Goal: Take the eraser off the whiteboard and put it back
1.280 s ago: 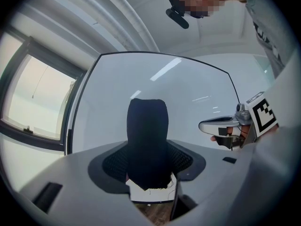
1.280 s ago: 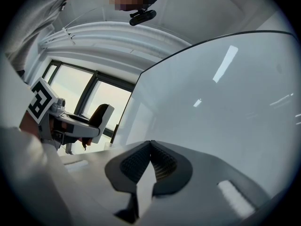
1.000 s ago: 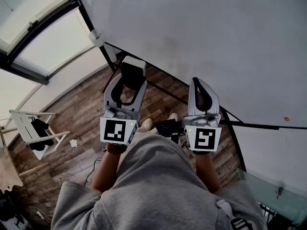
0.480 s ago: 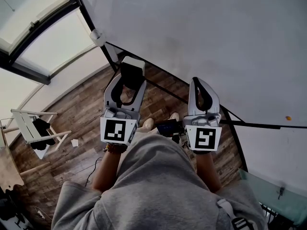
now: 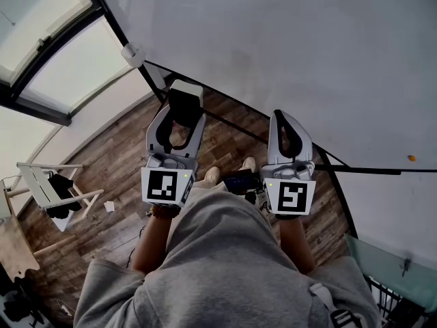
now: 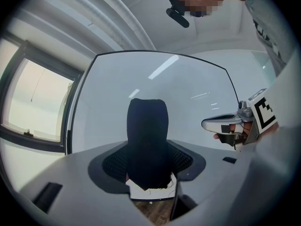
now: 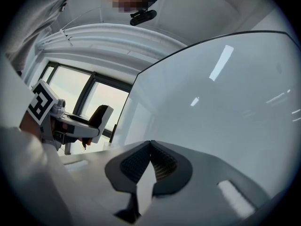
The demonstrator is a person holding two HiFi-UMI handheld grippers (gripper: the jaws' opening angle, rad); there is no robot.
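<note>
The eraser [image 5: 186, 104], a block with black felt and a white back, sits between the jaws of my left gripper [image 5: 183, 119], which is shut on it just short of the whiteboard [image 5: 287, 46]. In the left gripper view the eraser [image 6: 147, 126] stands upright between the pads, felt side toward the camera, with the whiteboard [image 6: 188, 93] behind it. My right gripper [image 5: 284, 123] hangs beside it, shut and empty, its tips close to the board's lower edge. The right gripper view shows its pads [image 7: 157, 161] pressed together and the eraser [image 7: 100, 116] off to the left.
Black legs of the board stand [image 5: 232, 125] cross the wooden floor [image 5: 116, 162] under the grippers. A window [image 5: 48, 53] is at the left, a white wooden rack [image 5: 51, 190] at lower left. A small orange dot [image 5: 411, 158] marks the board at right.
Both grippers keep their places and the eraser stays in the left jaws. Only the head view has drifted slightly.
</note>
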